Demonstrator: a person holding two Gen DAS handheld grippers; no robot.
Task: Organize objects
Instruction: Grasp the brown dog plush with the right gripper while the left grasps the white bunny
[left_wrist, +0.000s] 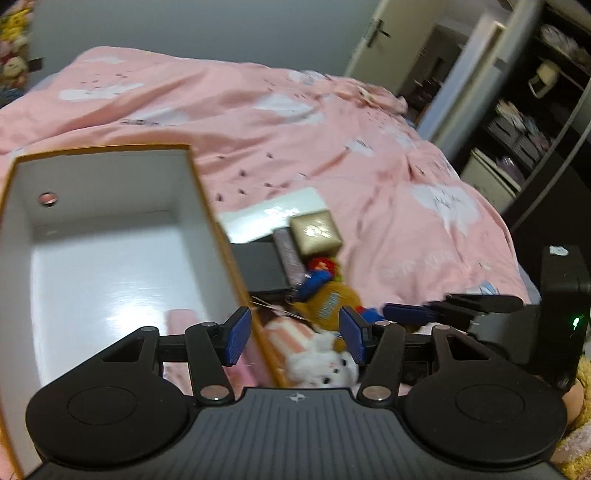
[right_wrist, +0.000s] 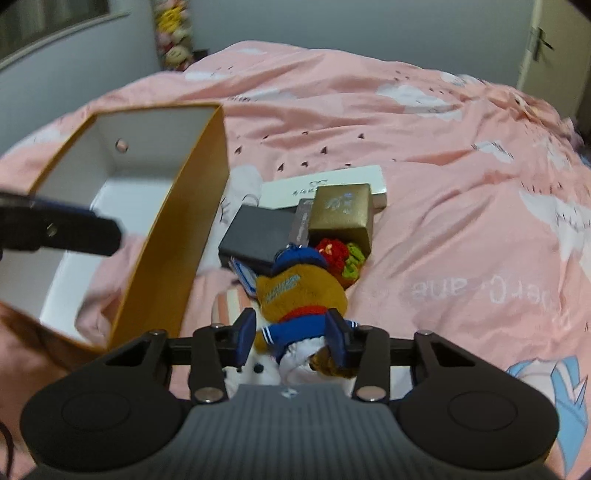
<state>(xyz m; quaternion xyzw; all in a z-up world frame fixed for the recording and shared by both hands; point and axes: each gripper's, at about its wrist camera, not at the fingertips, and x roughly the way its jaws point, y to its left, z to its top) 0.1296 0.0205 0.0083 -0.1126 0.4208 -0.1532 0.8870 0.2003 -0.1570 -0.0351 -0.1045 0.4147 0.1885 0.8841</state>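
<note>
An open orange box with a white inside (left_wrist: 110, 236) stands on the pink bed; it also shows in the right wrist view (right_wrist: 173, 221). My left gripper (left_wrist: 293, 334) is open, its jaws on either side of the box's right wall. My right gripper (right_wrist: 291, 341) has its jaws around a brown plush bear in a blue outfit (right_wrist: 299, 291), touching or nearly so. The bear (left_wrist: 332, 302) lies right of the box. Beside it lie a gold box (right_wrist: 341, 210), a dark grey box (right_wrist: 255, 230), a flat white box (right_wrist: 325, 184) and a red knitted toy (right_wrist: 332, 253).
A white bunny plush (left_wrist: 325, 365) lies under the bear near the box. The pink bedcover (right_wrist: 443, 147) spreads all around. A wardrobe with open shelves (left_wrist: 524, 110) and a door (left_wrist: 388, 33) stand at the far right. Plush toys (right_wrist: 173, 33) sit at the far wall.
</note>
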